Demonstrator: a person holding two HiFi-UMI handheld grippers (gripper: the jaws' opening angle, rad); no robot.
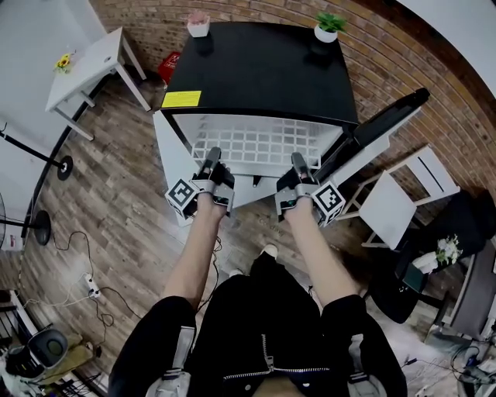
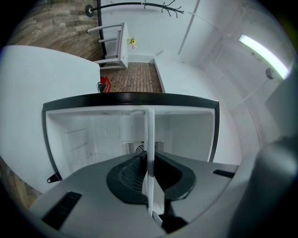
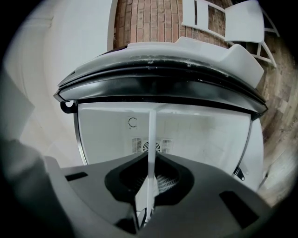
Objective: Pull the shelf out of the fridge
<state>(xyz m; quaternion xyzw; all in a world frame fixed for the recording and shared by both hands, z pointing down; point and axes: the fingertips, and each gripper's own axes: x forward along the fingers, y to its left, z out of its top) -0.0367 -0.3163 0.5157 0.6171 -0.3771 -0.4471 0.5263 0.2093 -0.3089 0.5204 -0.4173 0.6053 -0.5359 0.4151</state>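
Observation:
A small black fridge [image 1: 263, 70] stands with its door [image 1: 380, 132] swung open to the right. The white wire shelf [image 1: 256, 143] sticks part way out of its front. My left gripper [image 1: 211, 164] is shut on the shelf's front edge at the left, my right gripper [image 1: 301, 166] at the right. In the left gripper view the shelf [image 2: 149, 135] shows edge-on as a thin white strip running between the pads of the left gripper [image 2: 149, 181]. The right gripper view has the same strip of shelf [image 3: 152, 139] clamped in the right gripper [image 3: 150, 183], with the white fridge interior [image 3: 195, 135] behind.
Two potted plants [image 1: 198, 23] [image 1: 329, 27] sit on the fridge top. A white chair [image 1: 403, 194] stands close beside the open door. A white table [image 1: 85, 62] is at the far left, a red crate [image 1: 169, 66] behind it. Cables and a power strip [image 1: 89, 287] lie on the floor.

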